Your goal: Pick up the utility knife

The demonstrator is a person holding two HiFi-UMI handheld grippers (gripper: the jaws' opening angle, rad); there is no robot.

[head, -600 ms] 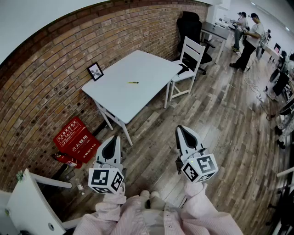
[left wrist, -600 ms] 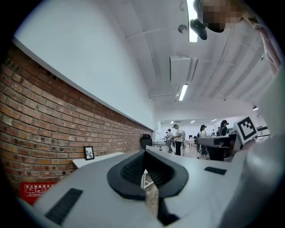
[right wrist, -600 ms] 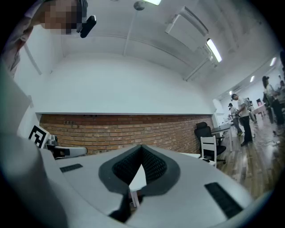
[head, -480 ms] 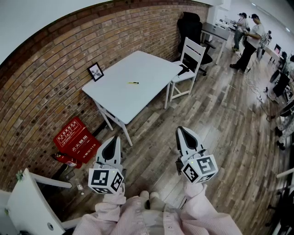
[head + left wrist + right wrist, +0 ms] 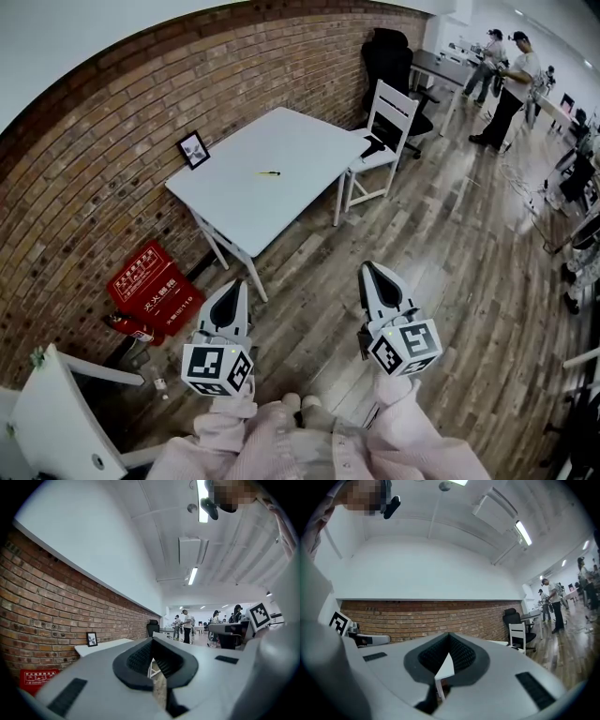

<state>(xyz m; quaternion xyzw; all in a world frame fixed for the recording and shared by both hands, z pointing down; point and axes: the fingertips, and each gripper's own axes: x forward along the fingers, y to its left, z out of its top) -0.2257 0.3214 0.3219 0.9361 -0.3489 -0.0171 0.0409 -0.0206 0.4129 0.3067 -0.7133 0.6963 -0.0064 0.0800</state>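
A small yellow utility knife (image 5: 270, 172) lies near the middle of a white table (image 5: 309, 141) that stands against the brick wall, well ahead of me. My left gripper (image 5: 231, 287) and right gripper (image 5: 371, 271) are held level over the wooden floor, far short of the table. Both are shut with nothing between their jaws. In the left gripper view the left gripper (image 5: 152, 641) points toward the table (image 5: 101, 645). In the right gripper view the right gripper (image 5: 449, 635) faces the brick wall. The knife is hidden in both gripper views.
A framed picture (image 5: 194, 148) stands at the table's wall edge. A white chair (image 5: 384, 122) and a black office chair (image 5: 386, 52) are at the table's far end. A red sign (image 5: 155, 286) leans on the wall. People (image 5: 511, 75) stand at the far right.
The view has shifted slightly; the table and knife sit a little lower and nearer in the head view. Both grippers keep the same pose and stay shut.
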